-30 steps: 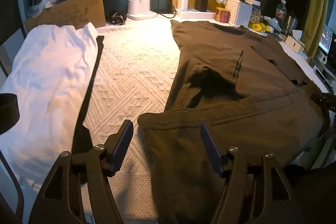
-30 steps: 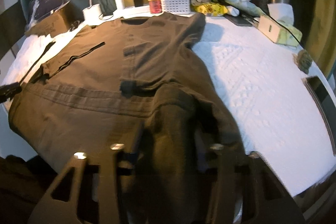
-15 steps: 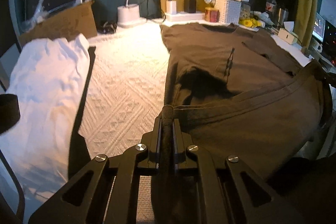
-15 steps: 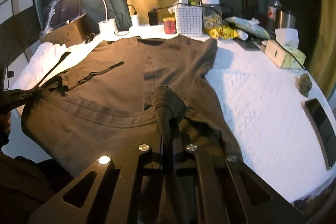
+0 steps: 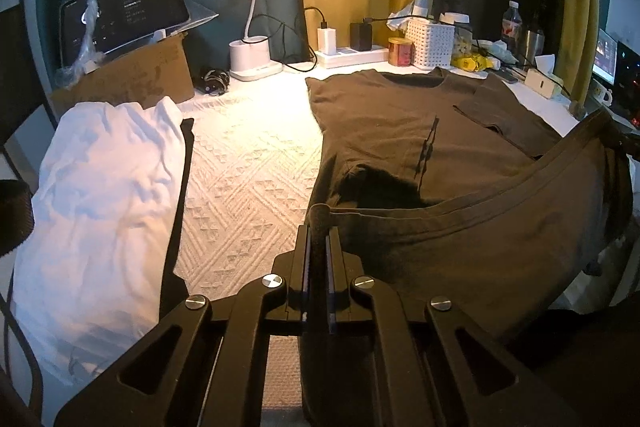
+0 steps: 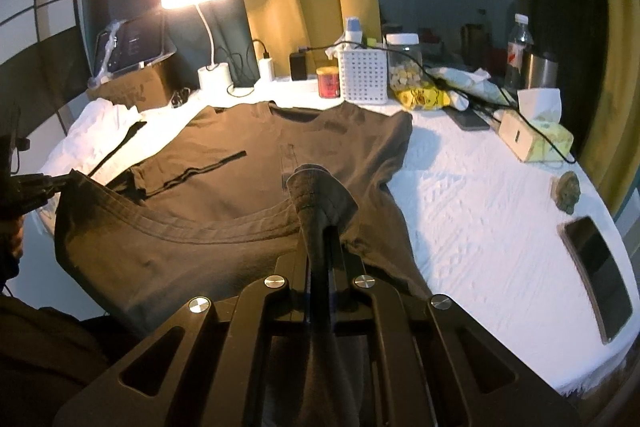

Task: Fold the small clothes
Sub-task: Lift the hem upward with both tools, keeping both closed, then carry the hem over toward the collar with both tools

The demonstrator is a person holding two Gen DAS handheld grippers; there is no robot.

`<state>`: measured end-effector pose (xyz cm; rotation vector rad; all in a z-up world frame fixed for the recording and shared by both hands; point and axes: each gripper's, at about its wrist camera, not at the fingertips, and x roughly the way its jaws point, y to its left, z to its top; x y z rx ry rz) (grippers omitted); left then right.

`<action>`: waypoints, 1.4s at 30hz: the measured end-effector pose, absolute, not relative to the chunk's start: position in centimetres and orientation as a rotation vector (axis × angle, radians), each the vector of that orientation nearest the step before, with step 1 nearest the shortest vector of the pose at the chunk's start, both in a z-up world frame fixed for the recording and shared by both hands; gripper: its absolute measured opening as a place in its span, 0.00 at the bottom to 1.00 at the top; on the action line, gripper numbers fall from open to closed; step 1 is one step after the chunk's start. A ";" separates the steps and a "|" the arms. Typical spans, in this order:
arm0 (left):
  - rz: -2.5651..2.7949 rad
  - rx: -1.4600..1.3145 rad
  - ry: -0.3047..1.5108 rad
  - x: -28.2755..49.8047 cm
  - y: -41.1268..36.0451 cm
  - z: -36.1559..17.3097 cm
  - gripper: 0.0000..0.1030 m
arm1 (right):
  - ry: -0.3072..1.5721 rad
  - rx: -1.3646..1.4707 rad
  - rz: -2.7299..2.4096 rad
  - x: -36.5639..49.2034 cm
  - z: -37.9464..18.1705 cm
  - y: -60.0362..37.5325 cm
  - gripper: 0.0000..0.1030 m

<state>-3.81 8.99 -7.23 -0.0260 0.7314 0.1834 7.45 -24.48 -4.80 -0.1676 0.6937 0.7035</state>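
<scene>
Left wrist view: we pinch the hem of the brown shirt [image 5: 400, 131] with both grippers.

Our left gripper [image 5: 318, 227] has its fingers clamped on one hem corner, and our right gripper [image 6: 320, 223] grips the other, the hem lifted between them. The shirt's upper part lies flat on the white desk [image 6: 480, 195], collar toward the lamp [image 5: 256, 27]. A white garment [image 5: 100, 187] lies to its left.

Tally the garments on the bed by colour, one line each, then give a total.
Dark brown: 1, the T-shirt, its hem pinched by the left gripper and right gripper
White: 1, the white garment
Black: 1, the black piece, mostly hidden under the white one
Total: 3
</scene>
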 end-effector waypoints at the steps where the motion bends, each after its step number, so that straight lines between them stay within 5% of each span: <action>1: 0.185 -0.027 0.727 -3.8 9.0 -7.1 0.04 | 0.689 -0.167 0.703 7.5 -4.6 -24.5 0.06; 42: 0.161 0.014 0.532 6.2 11.3 0.8 0.04 | 0.609 -0.106 0.582 17.3 -0.9 -24.0 0.06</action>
